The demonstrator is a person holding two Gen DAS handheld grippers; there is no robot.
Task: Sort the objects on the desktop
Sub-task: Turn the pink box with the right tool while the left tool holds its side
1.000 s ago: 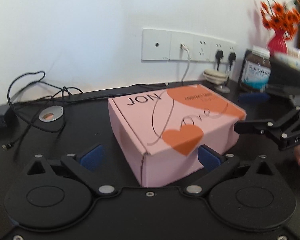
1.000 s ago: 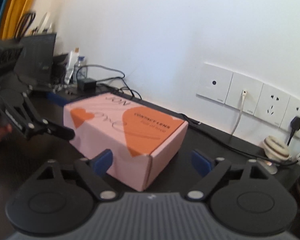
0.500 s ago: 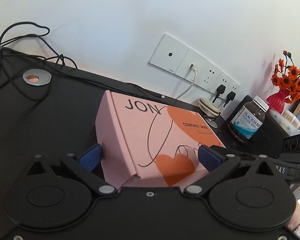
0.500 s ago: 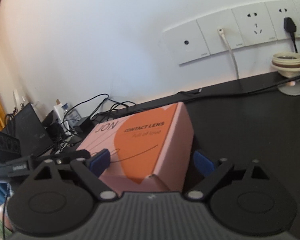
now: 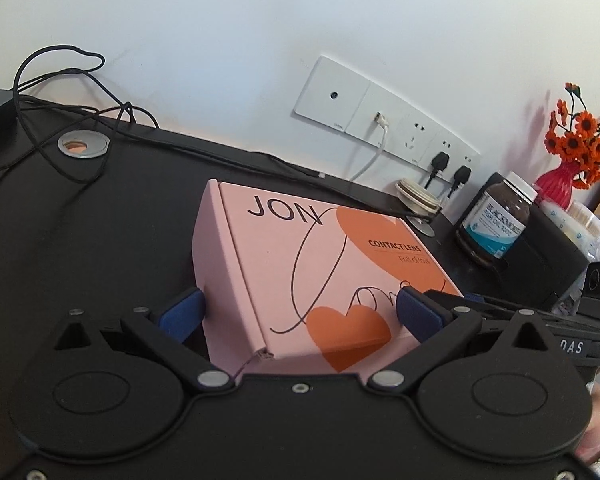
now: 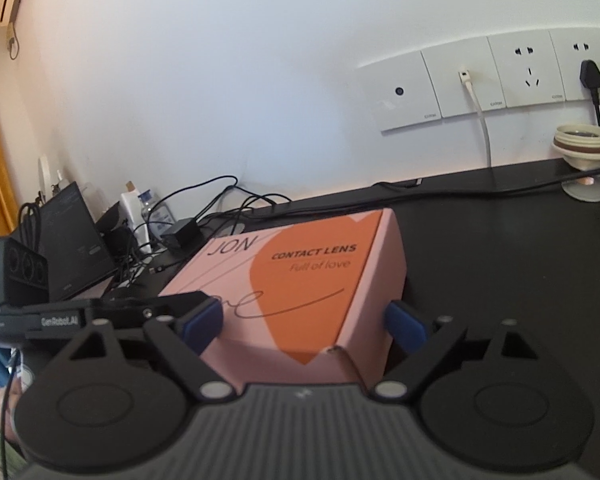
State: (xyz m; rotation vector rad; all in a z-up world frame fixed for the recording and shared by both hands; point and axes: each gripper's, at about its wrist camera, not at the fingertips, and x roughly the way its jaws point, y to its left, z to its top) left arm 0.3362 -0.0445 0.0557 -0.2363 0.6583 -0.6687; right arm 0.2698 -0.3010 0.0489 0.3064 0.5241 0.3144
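Note:
A pink box (image 5: 320, 264) printed with orange hearts and "CONTACT LENS" lies on the black desk (image 5: 100, 240). My left gripper (image 5: 299, 312) straddles its near left corner, one blue pad by the short side face and the other at the near top edge. My right gripper (image 6: 303, 324) straddles the box's (image 6: 300, 280) other near corner. Its jaws are closing, and the blue pads lie close against the box. The left gripper's finger (image 6: 148, 310) lies along the box's left edge. I cannot see any pad pressing.
A brown supplement bottle (image 5: 496, 220), a black organiser (image 5: 548, 248) and a red vase of orange flowers (image 5: 556, 184) stand at the back right. Cables (image 5: 80, 120), a desk grommet (image 5: 83, 145) and a power adapter (image 6: 182, 230) lie at the left. A cream ring (image 5: 418, 196) sits under the wall sockets (image 5: 380, 128).
A second ago both grippers stood back from the box. They have rolled and come forward, so each now has a near corner between its jaws. The box has stayed on the desk.

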